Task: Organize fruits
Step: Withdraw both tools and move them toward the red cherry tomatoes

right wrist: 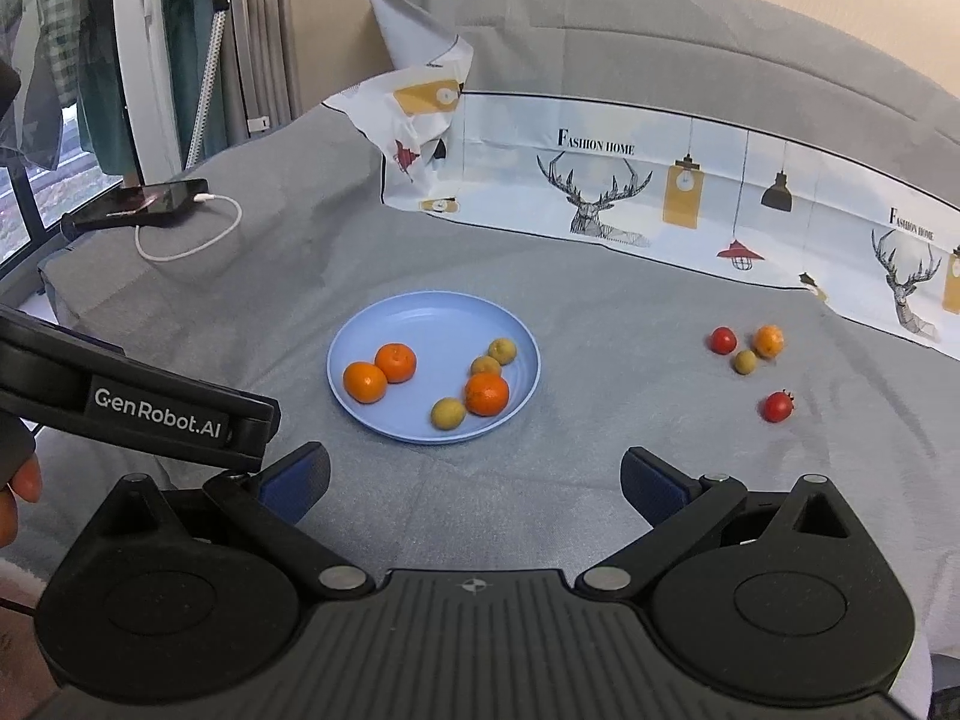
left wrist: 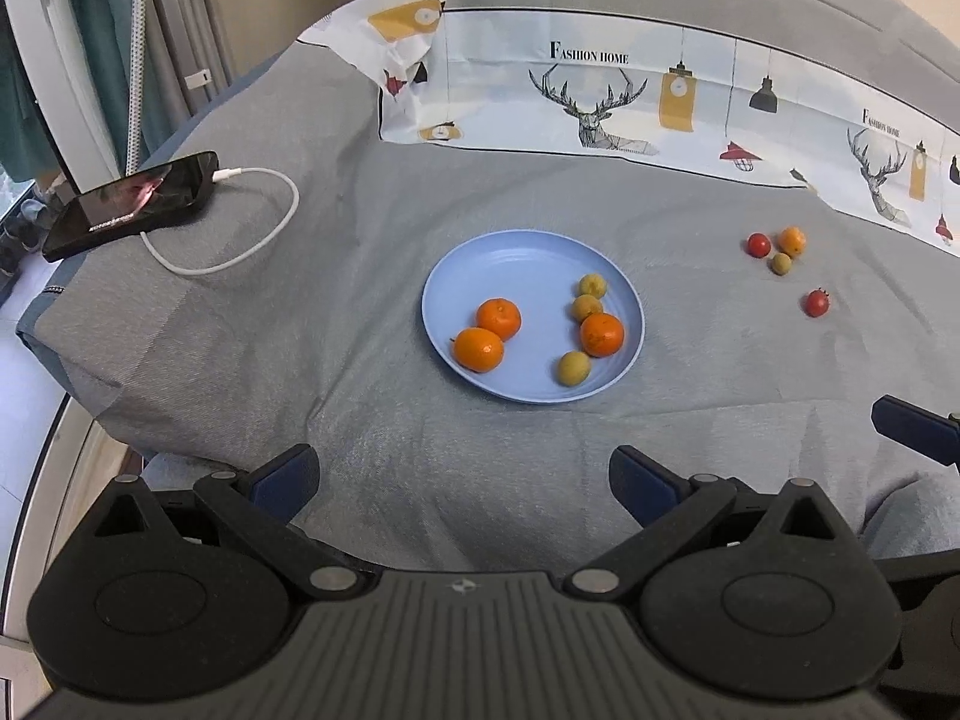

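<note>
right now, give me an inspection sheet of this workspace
surface: grey bedspread, creased, with a printed cloth along the back
job's things: blue plate holding three oranges and three small yellow-green fruits; off the plate to the right lie two tomatoes, one small orange and one green fruit
clutter: phone at the left edge
grippers: left gripper open, nothing between its fingers; right gripper open, empty
cables: white cable plugged into the phone, looped on the bedspread
surroundings: curtain and window at left, pillow behind
</note>
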Available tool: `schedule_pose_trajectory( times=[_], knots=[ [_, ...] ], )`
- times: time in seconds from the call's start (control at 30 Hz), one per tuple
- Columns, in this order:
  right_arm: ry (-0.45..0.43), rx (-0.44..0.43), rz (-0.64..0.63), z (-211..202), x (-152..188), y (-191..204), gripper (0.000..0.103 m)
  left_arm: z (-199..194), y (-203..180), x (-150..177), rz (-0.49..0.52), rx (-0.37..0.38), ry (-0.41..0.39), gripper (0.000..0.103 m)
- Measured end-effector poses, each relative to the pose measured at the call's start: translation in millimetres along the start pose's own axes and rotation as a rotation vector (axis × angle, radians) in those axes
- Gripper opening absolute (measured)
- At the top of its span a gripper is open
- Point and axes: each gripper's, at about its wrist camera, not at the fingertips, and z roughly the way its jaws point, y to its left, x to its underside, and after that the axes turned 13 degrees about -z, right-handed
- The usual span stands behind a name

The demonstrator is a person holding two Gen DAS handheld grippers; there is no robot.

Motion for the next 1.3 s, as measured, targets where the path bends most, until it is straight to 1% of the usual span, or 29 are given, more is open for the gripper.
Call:
schedule_pose_trajectory(
  times=[0.37, 0.77, 1.07, 1.3],
  knots=[
    [-0.021, 0.021, 0.006, -18, 4, -1, 0.102, -12, 2, 5, 0.002, -0.003, -0.025, 0.103],
    [-0.029, 0.025, -0.009, -22, 3, 3, 0.102, -16, 6, 7, 0.004, -0.002, -0.038, 0.103],
    [-0.016, 0.030, -0.020, -18, 2, 0, 0.102, -6, -1, 1, 0.028, -0.003, -0.015, 0.103],
    [0.022, 0.000, 0.025, 0, 5, -8, 0.102, 12, -9, -4, 0.043, -0.018, 0.022, 0.103]
  ],
)
